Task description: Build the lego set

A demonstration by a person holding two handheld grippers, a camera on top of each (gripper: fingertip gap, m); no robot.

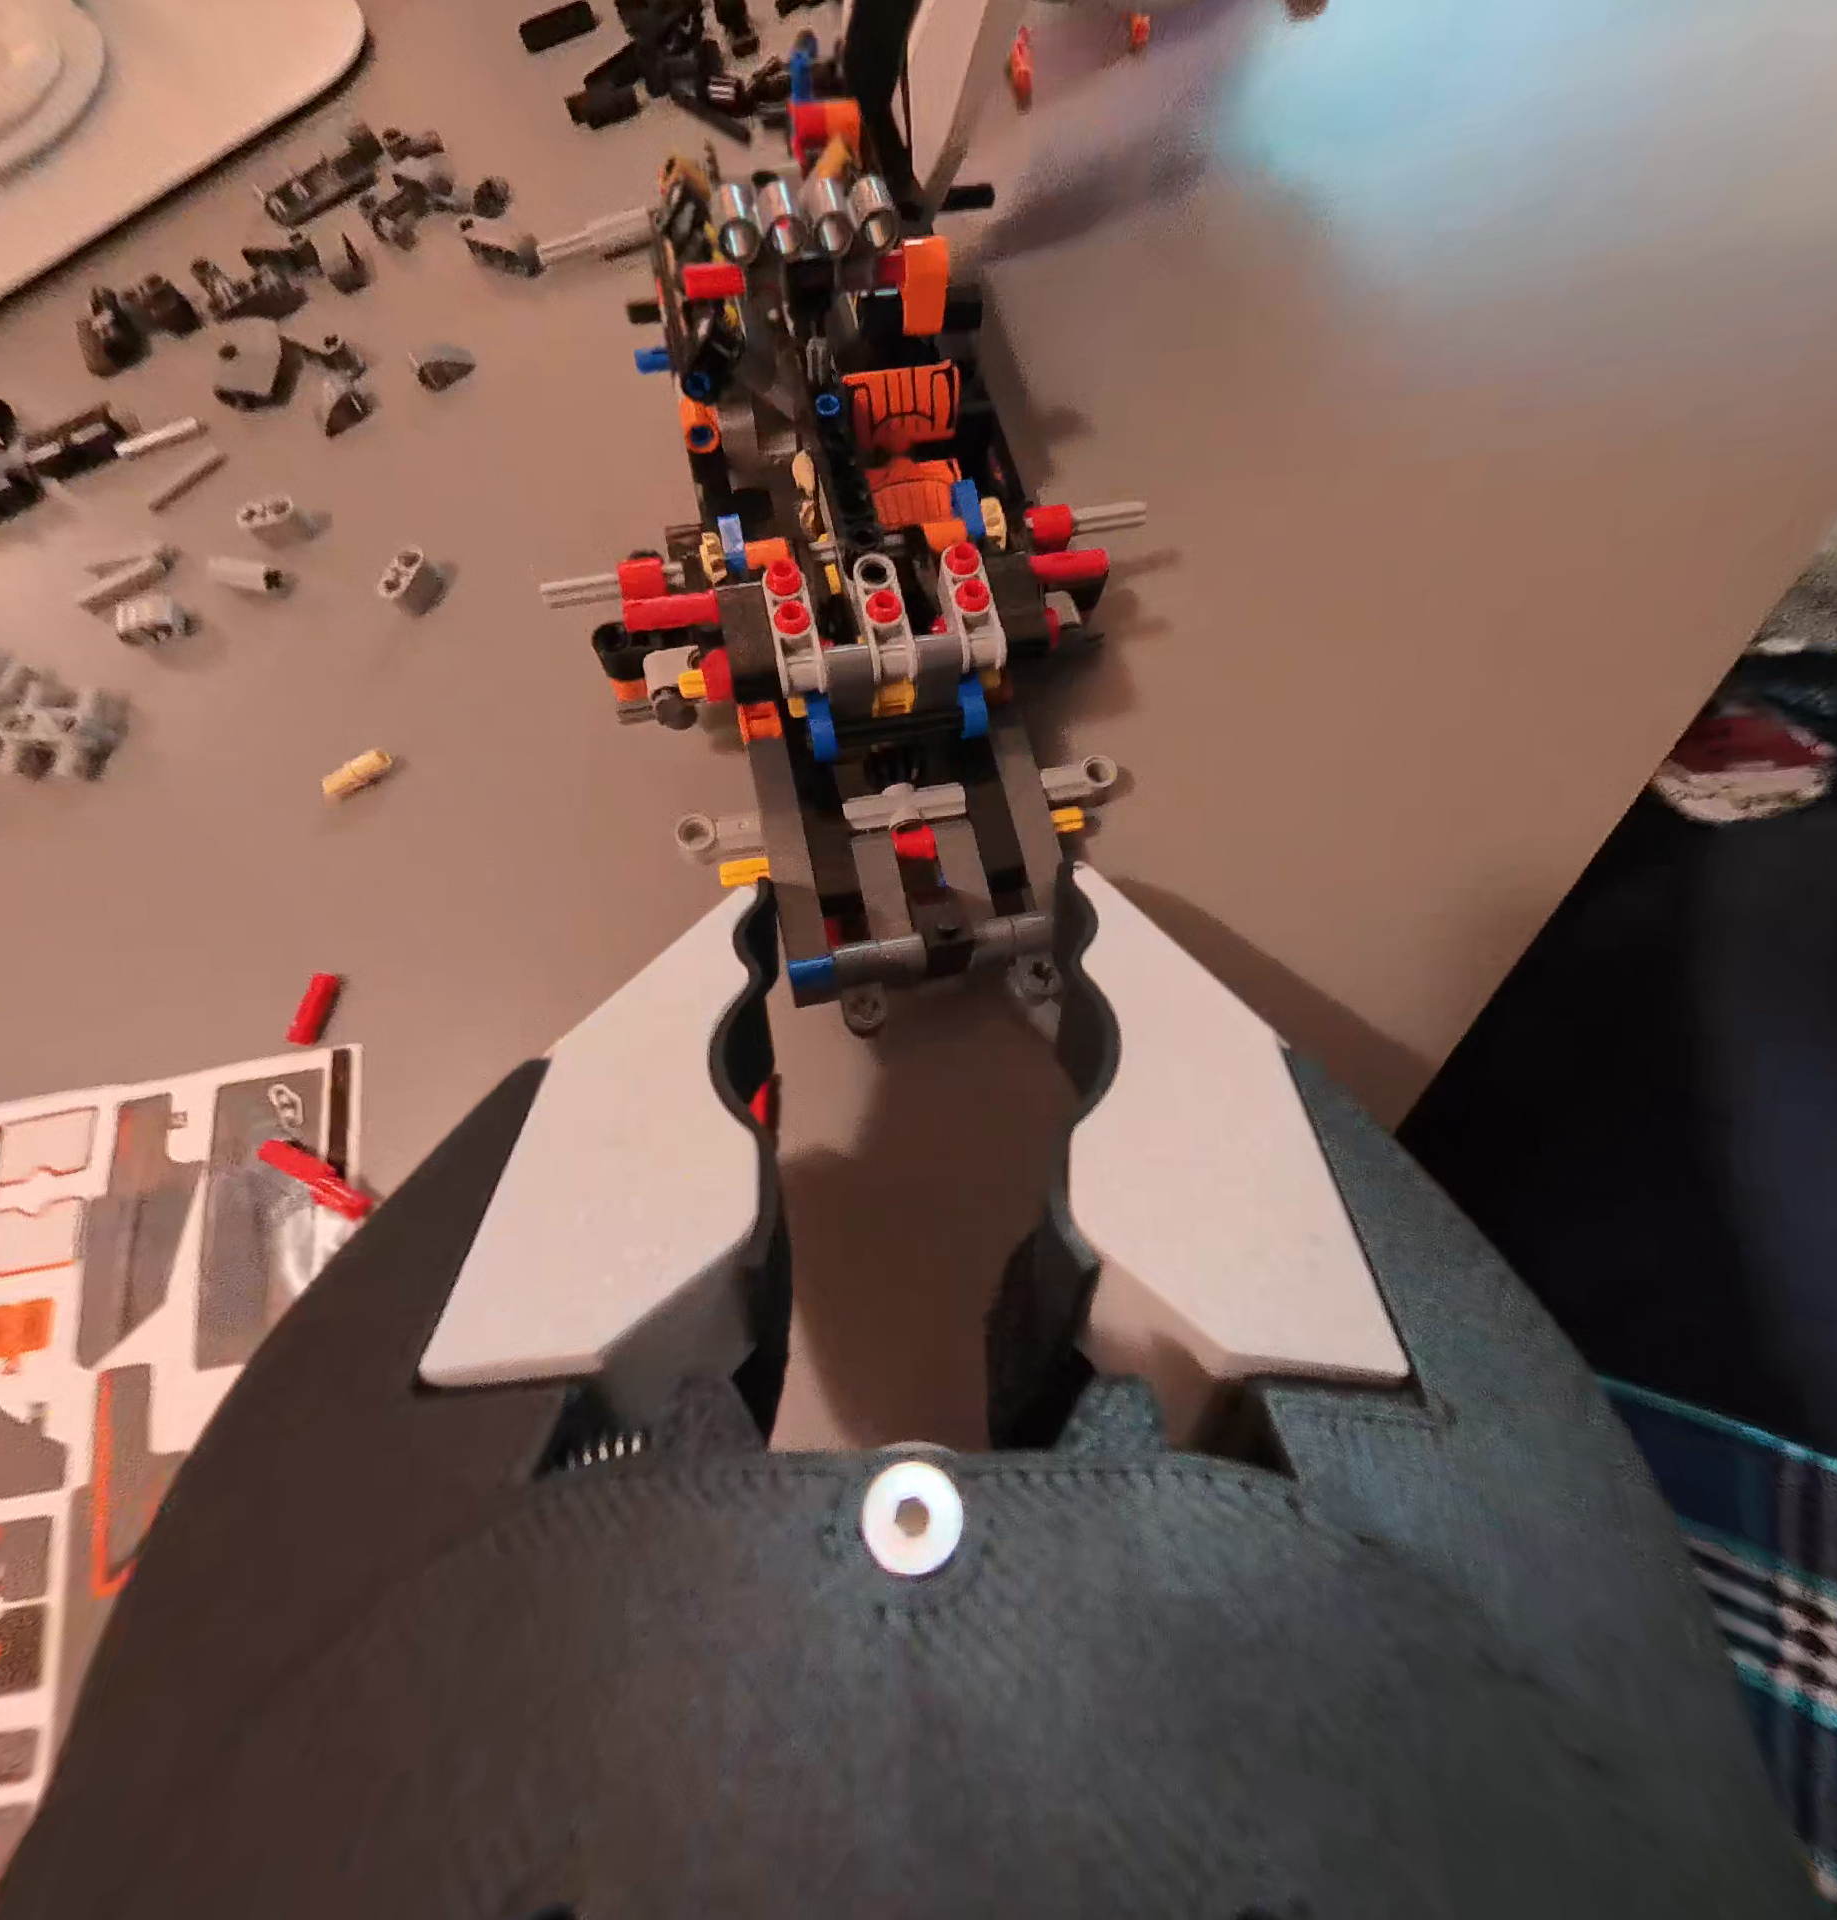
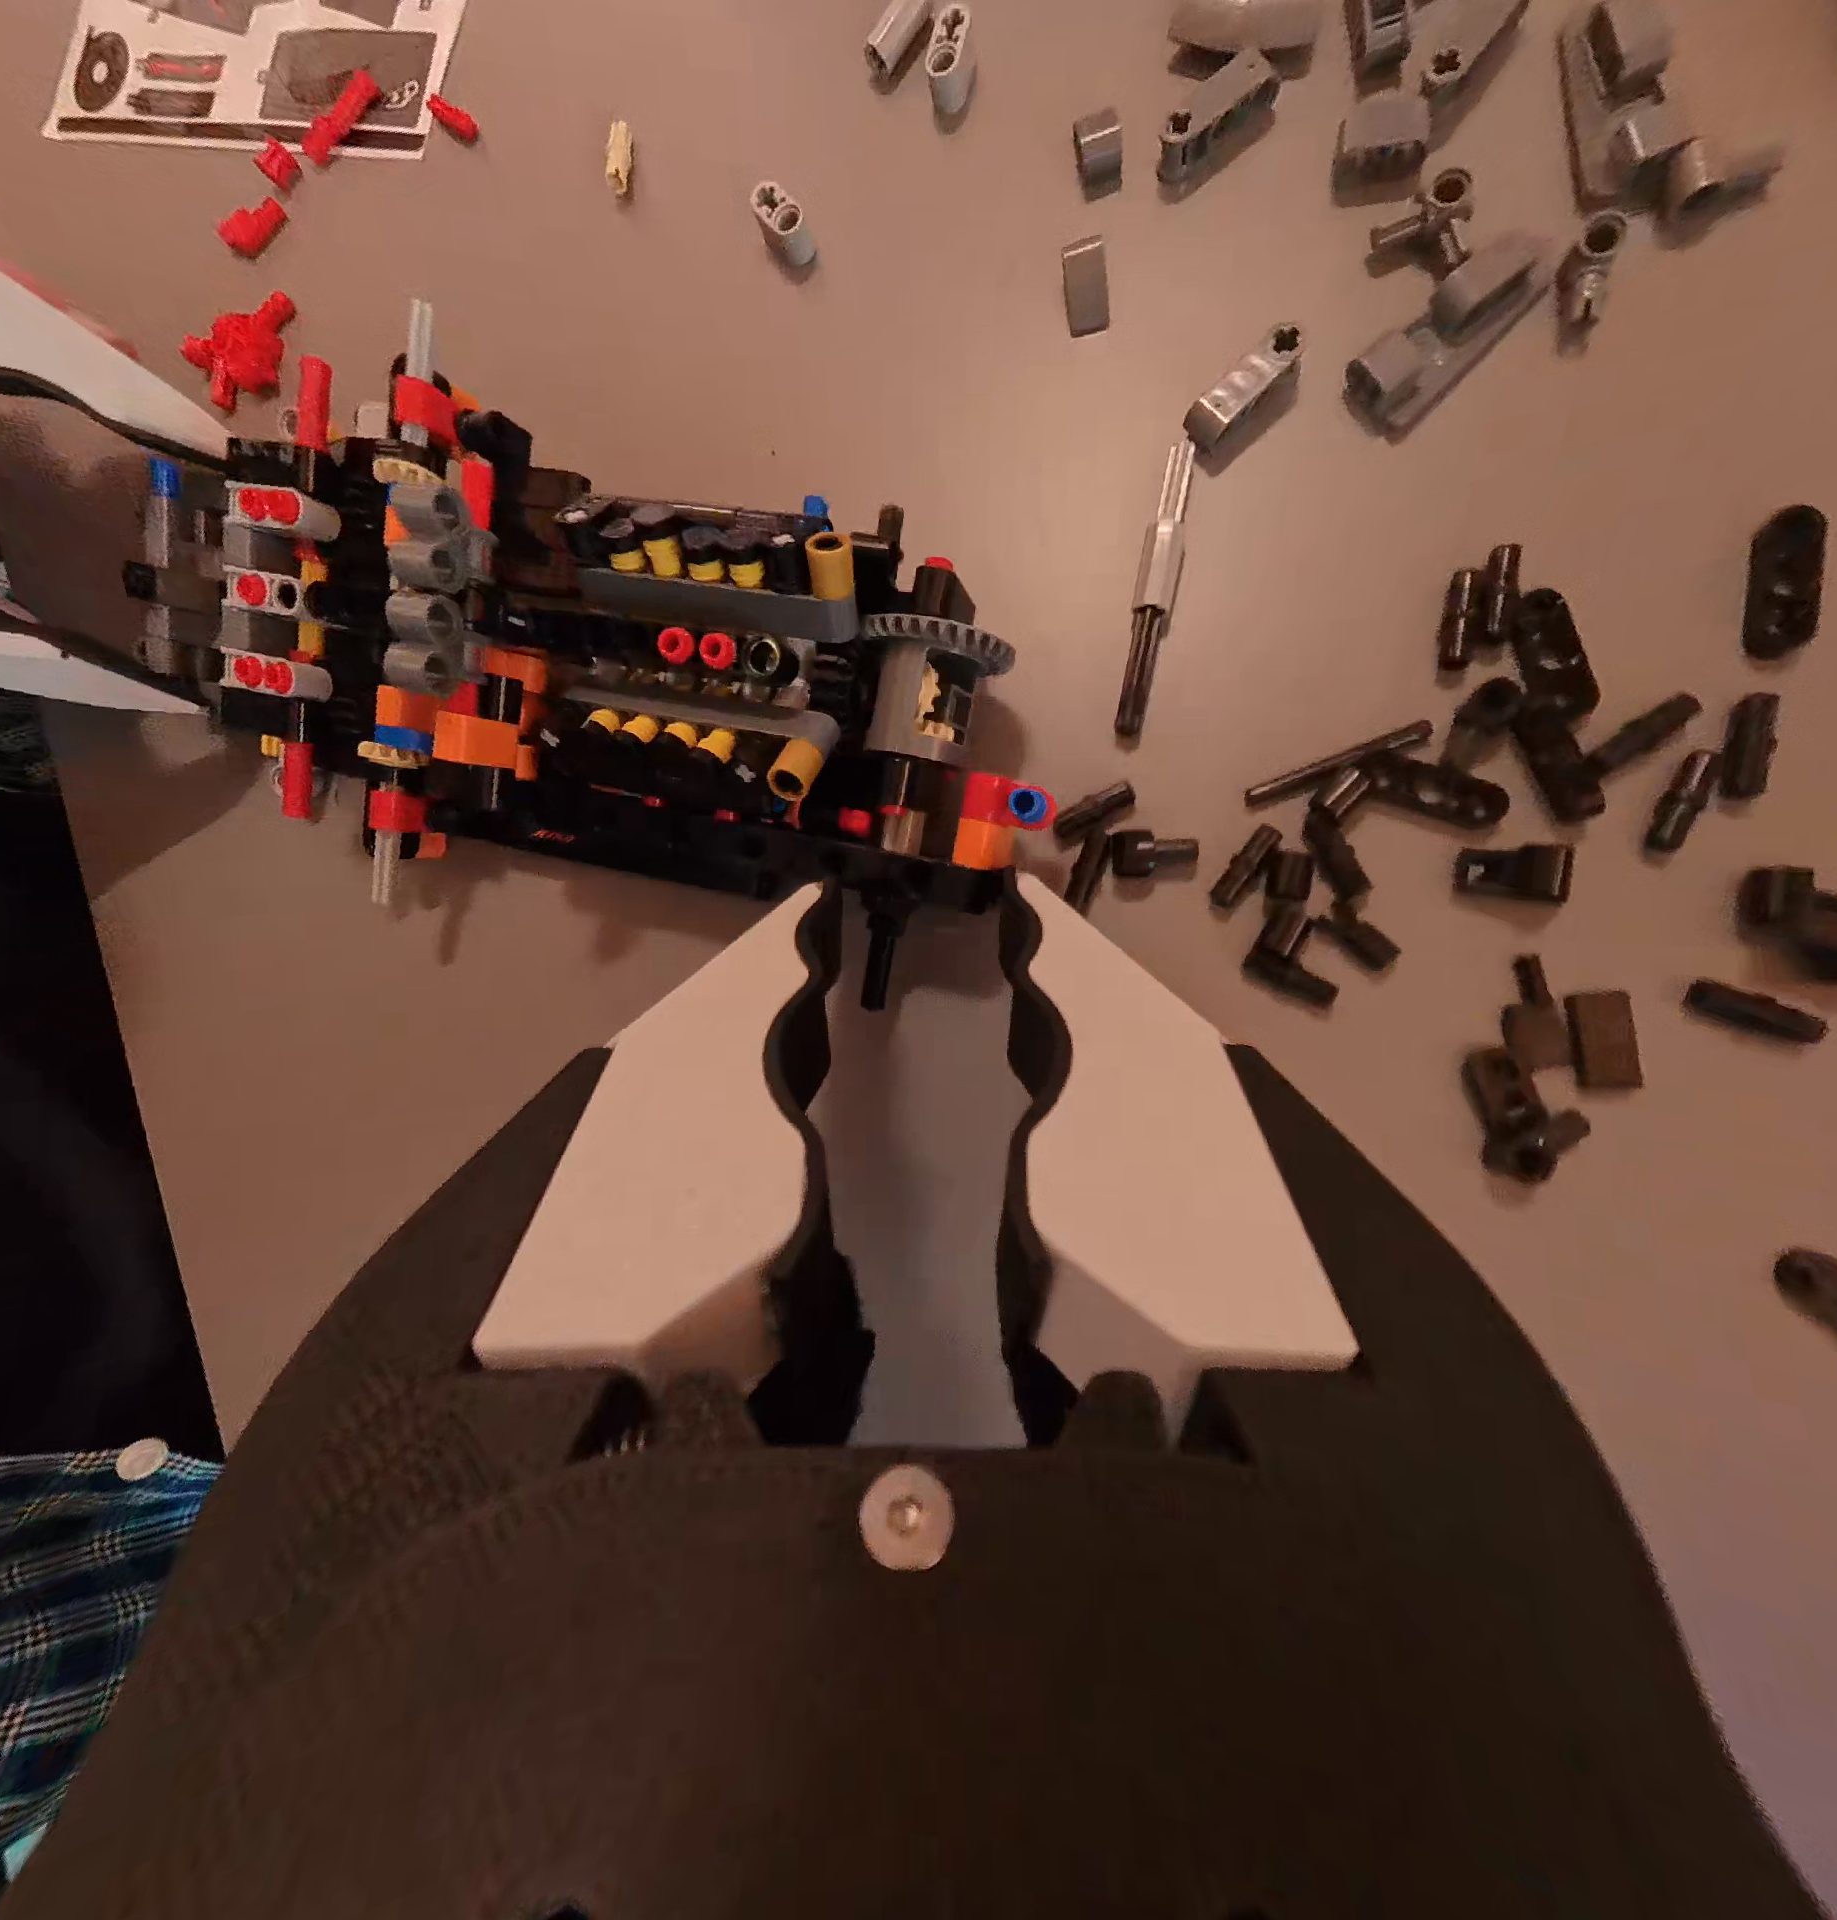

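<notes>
A long, partly built lego chassis [image 1: 862,623] of black, grey, red and orange parts lies on the brown table. In the left wrist view my left gripper [image 1: 914,894] clamps the chassis's near end, a fingertip against each side beam. The right wrist view shows the chassis [image 2: 633,675] side-on. My right gripper [image 2: 914,894] closes on the black frame at its gear end, where a black axle pin [image 2: 878,956] sticks out between the fingers. The left gripper's white fingers [image 2: 52,322] show there at the other end. The right gripper [image 1: 924,125] shows far off in the left wrist view.
Loose black pieces [image 2: 1516,748] and grey pieces [image 2: 1465,156] lie right of the chassis, red pieces [image 2: 239,343] near its left end. A sticker sheet [image 1: 114,1299] and a tan pin [image 1: 358,774] lie left. The table edge and plaid clothing [image 1: 1787,1610] are at right. About 20 centimetres separates my left fingertips from my right.
</notes>
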